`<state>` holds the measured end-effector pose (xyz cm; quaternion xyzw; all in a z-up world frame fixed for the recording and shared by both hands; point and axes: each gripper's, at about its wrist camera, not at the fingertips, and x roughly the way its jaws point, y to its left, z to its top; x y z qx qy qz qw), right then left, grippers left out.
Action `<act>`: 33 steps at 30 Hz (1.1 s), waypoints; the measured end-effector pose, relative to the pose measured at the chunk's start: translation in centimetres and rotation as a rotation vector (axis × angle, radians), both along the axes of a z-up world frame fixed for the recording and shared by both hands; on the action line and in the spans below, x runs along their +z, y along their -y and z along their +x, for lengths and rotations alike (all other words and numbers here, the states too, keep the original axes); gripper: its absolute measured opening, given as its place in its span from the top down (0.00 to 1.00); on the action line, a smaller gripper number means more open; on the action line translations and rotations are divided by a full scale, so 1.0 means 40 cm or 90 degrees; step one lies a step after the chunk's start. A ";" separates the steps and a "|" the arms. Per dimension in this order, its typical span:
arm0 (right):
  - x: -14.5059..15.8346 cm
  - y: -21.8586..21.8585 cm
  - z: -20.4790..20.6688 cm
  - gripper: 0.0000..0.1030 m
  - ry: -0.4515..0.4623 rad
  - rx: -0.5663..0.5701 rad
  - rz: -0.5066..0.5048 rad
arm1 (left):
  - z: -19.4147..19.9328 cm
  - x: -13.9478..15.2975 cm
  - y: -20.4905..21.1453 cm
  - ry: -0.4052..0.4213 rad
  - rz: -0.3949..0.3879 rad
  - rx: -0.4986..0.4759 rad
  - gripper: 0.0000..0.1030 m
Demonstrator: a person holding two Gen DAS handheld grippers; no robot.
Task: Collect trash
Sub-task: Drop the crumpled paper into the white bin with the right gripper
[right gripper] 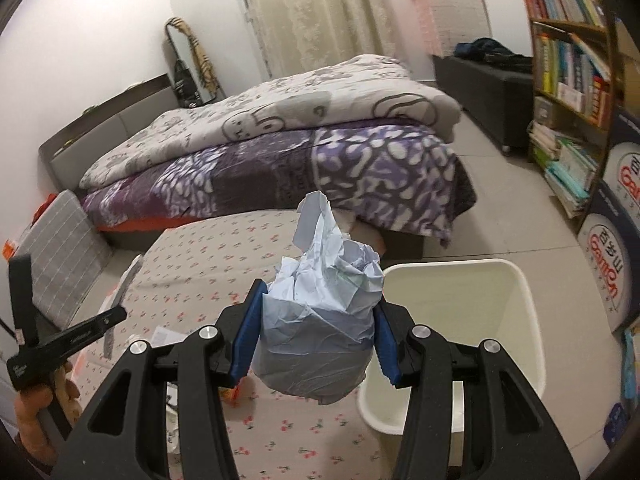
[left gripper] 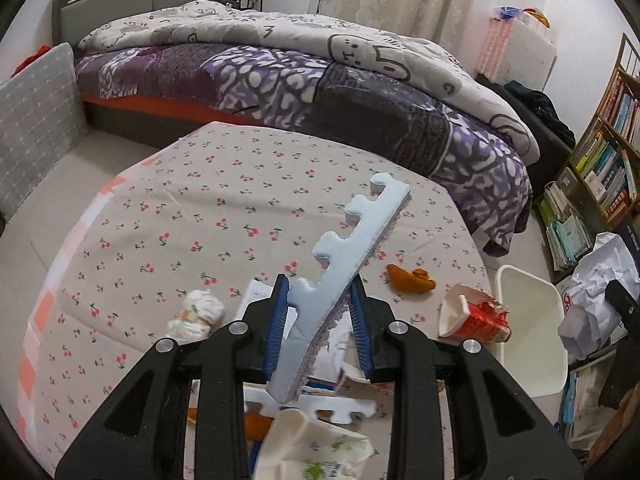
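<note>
My left gripper (left gripper: pixel 320 300) is shut on a pale blue foam puzzle-mat edge strip (left gripper: pixel 352 248), held tilted above the table. My right gripper (right gripper: pixel 320 312) is shut on a crumpled ball of pale blue paper (right gripper: pixel 324 300), held above the table's right edge, just left of the white trash bin (right gripper: pixel 516 280). The bin (left gripper: pixel 532 320) also shows in the left wrist view at the table's right side, and the paper ball (left gripper: pixel 600 284) shows above it. On the cherry-print tablecloth (left gripper: pixel 180 208) lie a crushed red paper cup (left gripper: pixel 476 316), an orange peel (left gripper: pixel 410 278), a crumpled tissue wad (left gripper: pixel 198 312) and a white printed wrapper (left gripper: pixel 316 448).
A second foam strip (left gripper: pixel 320 406) and papers lie under my left gripper. A bed with a purple blanket (left gripper: pixel 320 92) stands behind the table. A bookshelf (right gripper: pixel 572 80) and stacked boxes (right gripper: pixel 612 240) stand at the right. A grey cushion (left gripper: pixel 36 120) leans at the left.
</note>
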<state>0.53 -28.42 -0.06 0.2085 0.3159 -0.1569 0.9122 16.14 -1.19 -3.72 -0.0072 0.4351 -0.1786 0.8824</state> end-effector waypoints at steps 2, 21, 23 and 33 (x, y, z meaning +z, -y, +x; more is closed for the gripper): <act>0.002 0.026 -0.011 0.52 -0.002 -0.019 0.000 | -0.010 -0.003 0.015 -0.002 -0.008 -0.002 0.72; -0.013 0.255 -0.128 0.21 -0.033 -0.221 0.046 | -0.139 -0.026 0.257 -0.025 -0.060 -0.092 0.72; -0.012 0.272 -0.142 0.20 -0.032 -0.237 0.054 | -0.151 -0.037 0.288 -0.033 -0.064 -0.098 0.72; -0.002 0.355 -0.227 0.17 -0.005 -0.299 0.106 | -0.223 -0.069 0.469 -0.065 -0.071 -0.147 0.71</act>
